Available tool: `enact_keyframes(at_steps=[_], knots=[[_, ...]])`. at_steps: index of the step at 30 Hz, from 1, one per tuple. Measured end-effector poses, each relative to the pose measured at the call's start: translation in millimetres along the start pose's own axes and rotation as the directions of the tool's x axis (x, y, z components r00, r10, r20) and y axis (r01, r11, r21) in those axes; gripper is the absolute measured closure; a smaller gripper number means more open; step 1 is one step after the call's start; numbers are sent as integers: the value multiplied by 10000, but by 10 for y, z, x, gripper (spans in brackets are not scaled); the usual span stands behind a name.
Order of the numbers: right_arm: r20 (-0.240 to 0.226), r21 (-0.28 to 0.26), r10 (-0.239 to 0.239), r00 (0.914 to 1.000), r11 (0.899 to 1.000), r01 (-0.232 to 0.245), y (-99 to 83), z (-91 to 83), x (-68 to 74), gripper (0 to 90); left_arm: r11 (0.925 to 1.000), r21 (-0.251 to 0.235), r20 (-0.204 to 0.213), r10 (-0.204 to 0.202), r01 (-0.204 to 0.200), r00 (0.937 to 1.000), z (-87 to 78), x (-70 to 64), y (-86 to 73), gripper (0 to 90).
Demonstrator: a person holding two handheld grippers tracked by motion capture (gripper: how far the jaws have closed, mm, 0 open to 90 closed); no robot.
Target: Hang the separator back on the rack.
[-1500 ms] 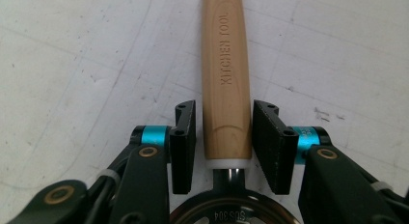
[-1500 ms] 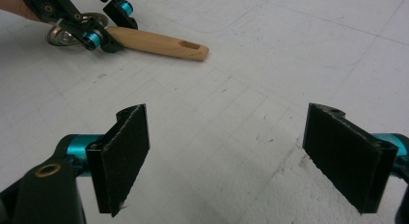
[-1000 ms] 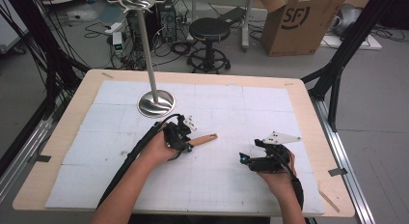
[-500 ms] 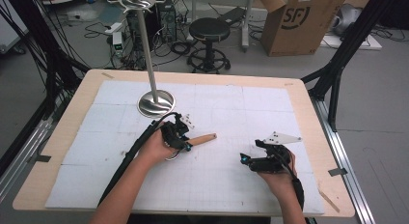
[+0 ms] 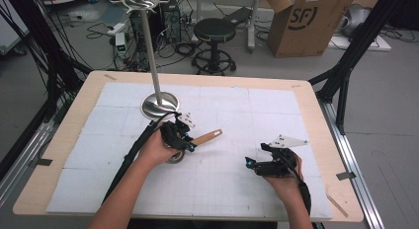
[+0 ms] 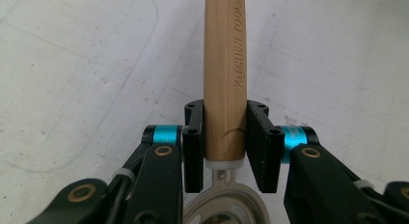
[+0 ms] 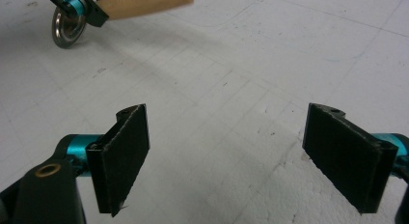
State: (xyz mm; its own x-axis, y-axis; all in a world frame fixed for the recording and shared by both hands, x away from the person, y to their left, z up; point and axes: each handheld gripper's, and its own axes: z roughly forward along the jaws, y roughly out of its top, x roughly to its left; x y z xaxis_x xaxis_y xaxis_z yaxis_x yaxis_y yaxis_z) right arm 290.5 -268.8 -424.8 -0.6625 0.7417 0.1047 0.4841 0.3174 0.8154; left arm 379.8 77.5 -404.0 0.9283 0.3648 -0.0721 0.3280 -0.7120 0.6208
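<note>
A kitchen tool with a wooden handle (image 5: 207,136) and a round metal head (image 5: 175,157) is near the middle of the white mat. My left gripper (image 5: 186,141) is shut on the handle close to the metal end. In the left gripper view the jaws clamp the handle (image 6: 224,64), which is stamped "KITCHEN TOOL", and the metal ring (image 6: 241,204) shows below them. My right gripper (image 5: 249,163) rests open on the mat to the right, about a hand's width from the tool. Its own view shows wide-apart pads (image 7: 123,156) with nothing between them, and the tool (image 7: 144,2) far off at top left.
A tall metal stand with a round base (image 5: 159,103) rises at the back left of the mat, just behind my left hand. The wooden table edge (image 5: 316,115) frames the mat. A stool (image 5: 214,31) and a cardboard box (image 5: 306,21) stand on the floor beyond.
The left gripper and the tool have shifted very slightly, the handle tip a touch higher in the view. The right gripper has stayed in place.
</note>
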Motion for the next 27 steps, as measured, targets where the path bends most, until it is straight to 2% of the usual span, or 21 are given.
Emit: enact_keyframes(at_steps=[2, 8, 15, 23, 27], knots=[[-3, -6, -27, 10000, 10000, 27, 1, -3, -1, 160, 9995, -310, 170, -93, 99, 9998, -52, 2, 1, 712], [8, -46, -20, 10000, 10000, 20, 2, -6, 2, 160, 9985, -541, 241, -48, 61, 9997, -110, -1, 4, 712], [4, -52, 0, 10000, 10000, 0, 2, -8, -2, 160, 9929, -1181, 387, -71, 116, 9992, -238, -10, 8, 712], [-8, -65, 0, 10000, 10000, -1, 3, -11, 2, 160, 9795, -1988, 386, -243, 315, 9990, -479, -16, -18, 711], [-8, -59, -11, 10000, 10000, 10, 5, -13, 8, 160, 9705, -2378, 494, -281, 391, 9984, -589, -13, -35, 711]])
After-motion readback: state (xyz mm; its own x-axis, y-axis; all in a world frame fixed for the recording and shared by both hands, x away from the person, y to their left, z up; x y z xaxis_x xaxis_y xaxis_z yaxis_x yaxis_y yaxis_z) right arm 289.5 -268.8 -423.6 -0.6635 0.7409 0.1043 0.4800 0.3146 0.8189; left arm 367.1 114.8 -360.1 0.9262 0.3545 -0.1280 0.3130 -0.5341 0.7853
